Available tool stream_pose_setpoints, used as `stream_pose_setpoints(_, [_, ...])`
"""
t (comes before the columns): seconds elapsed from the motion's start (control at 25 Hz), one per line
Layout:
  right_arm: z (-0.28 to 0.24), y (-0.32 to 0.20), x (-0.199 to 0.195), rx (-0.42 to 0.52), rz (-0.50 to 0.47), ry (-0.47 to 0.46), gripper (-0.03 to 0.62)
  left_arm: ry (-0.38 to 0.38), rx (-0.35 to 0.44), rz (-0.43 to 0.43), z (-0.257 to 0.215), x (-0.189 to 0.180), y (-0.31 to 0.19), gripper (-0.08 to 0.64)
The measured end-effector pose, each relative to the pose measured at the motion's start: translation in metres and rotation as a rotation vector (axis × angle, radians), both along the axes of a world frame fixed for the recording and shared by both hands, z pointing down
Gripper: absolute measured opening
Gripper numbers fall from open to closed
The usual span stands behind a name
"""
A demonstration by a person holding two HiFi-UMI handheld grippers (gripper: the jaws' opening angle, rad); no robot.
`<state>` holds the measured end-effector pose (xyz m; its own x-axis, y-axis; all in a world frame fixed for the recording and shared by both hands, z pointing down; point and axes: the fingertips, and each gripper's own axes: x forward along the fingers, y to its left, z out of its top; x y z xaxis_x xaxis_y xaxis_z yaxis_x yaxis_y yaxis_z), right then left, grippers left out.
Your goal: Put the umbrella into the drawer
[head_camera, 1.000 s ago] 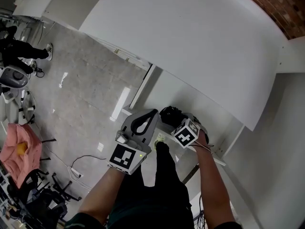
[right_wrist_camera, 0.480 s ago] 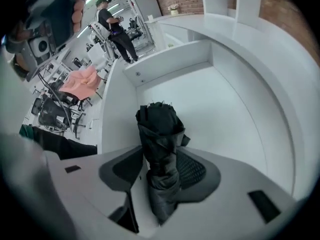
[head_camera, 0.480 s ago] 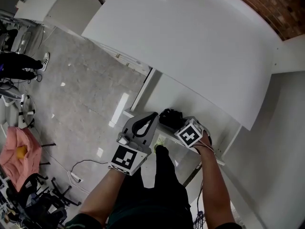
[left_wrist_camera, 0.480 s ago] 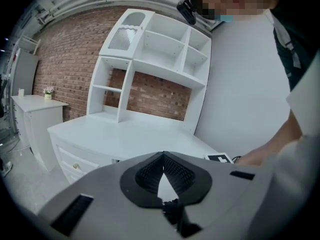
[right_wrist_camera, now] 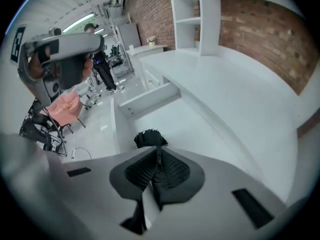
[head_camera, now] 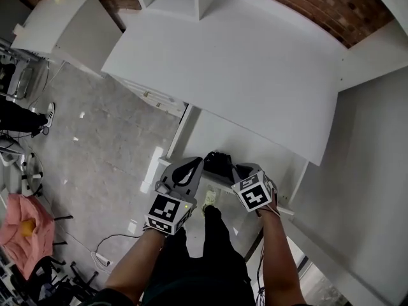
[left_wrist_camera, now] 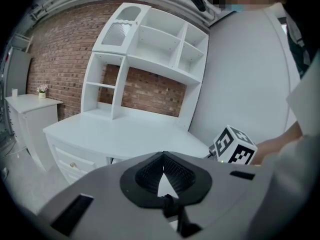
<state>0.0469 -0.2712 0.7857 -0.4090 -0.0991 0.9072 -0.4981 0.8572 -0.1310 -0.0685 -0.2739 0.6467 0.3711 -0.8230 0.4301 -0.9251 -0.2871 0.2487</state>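
Note:
A folded black umbrella lies in the open white drawer under the desk; the right gripper view shows the umbrella on the drawer floor. My right gripper hangs just above it. Its jaws have just been closing and now stand shut with nothing between them, apart from the umbrella. My left gripper hovers at the drawer's left front corner, beside the umbrella, shut and empty.
The white desk top overhangs the back of the drawer. A shelf unit stands on the desk against the brick wall. A white side cabinet is at far left. Cables and a pink cloth lie on the floor.
My right gripper has risen off the umbrella and its jaws have shut. The umbrella stays in the drawer. My left gripper has hardly moved.

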Motion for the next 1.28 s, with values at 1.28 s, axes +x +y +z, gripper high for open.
stream_pose_setpoints(1.28, [-0.312, 0.033, 0.073, 0.505, 0.712, -0.607, 0.006, 0.119, 0.103, 0.141, -0.186, 0.026, 0.052, 0.006])
